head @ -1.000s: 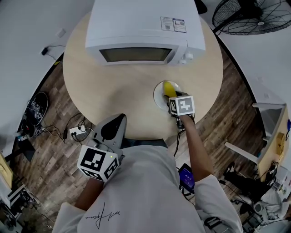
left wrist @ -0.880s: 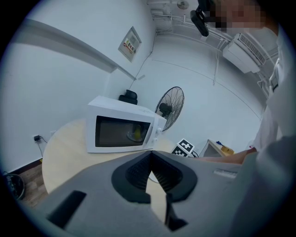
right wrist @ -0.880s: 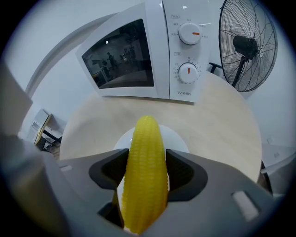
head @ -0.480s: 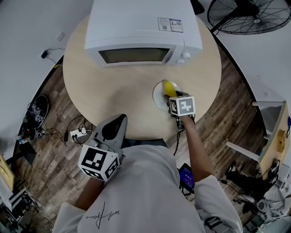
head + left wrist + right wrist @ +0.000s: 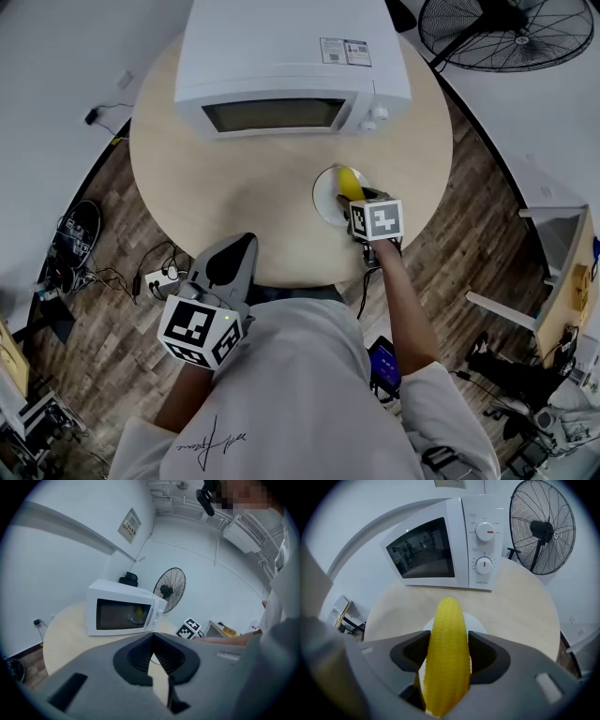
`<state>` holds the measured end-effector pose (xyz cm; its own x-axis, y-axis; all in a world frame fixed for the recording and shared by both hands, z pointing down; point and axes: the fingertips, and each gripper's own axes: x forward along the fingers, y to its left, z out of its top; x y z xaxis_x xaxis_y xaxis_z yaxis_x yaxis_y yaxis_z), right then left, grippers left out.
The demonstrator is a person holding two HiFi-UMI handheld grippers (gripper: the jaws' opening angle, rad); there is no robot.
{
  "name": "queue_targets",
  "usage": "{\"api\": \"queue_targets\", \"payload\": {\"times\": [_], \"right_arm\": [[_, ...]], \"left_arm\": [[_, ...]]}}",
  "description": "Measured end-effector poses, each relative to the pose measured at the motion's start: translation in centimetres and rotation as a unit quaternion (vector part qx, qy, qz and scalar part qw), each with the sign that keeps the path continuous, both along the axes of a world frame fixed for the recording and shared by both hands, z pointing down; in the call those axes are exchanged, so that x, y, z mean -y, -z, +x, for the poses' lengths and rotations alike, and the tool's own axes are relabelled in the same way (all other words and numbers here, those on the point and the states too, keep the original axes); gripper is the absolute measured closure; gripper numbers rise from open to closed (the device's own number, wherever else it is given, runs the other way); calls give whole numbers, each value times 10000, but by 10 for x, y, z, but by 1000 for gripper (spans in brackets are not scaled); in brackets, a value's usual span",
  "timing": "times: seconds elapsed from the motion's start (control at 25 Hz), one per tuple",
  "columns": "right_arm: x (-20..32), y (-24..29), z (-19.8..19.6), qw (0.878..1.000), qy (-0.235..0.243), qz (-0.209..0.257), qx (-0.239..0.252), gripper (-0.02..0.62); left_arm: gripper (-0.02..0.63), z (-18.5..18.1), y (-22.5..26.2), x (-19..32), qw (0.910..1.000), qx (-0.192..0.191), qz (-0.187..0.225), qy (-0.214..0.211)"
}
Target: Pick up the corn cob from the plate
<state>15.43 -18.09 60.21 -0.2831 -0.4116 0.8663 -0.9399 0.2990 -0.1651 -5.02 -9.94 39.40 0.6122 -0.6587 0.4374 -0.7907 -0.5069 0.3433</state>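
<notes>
Right gripper view: the corn cob (image 5: pixel 446 658) is seen clamped between the two jaws of the right gripper (image 5: pixel 449 656), which are pressed against its sides. The cob's tapered tip is pointed away from the camera, toward the microwave (image 5: pixel 450 545). The white plate (image 5: pixel 477 621) is seen directly beneath and behind the cob; whether the cob is touching the plate cannot be told. In the head view, the cob and plate are found on the round table (image 5: pixel 234 187), just in front of the microwave's right end and near the table's right edge. The left gripper (image 5: pixel 153 641) is held well apart from the plate, at the table's near edge beside the person's torso. Its jaws are drawn together at the tips, and nothing is held between them. A standing fan (image 5: pixel 543 527) is seen on the floor beyond the table.
</notes>
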Motion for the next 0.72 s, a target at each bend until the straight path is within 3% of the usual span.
{"api": "queue_targets", "payload": {"times": [0.72], "right_arm": [[-5, 23, -2, 9997, -97, 213, 106, 328]], "left_arm": [[615, -3, 4, -1, 10000, -31, 80, -36]]}}
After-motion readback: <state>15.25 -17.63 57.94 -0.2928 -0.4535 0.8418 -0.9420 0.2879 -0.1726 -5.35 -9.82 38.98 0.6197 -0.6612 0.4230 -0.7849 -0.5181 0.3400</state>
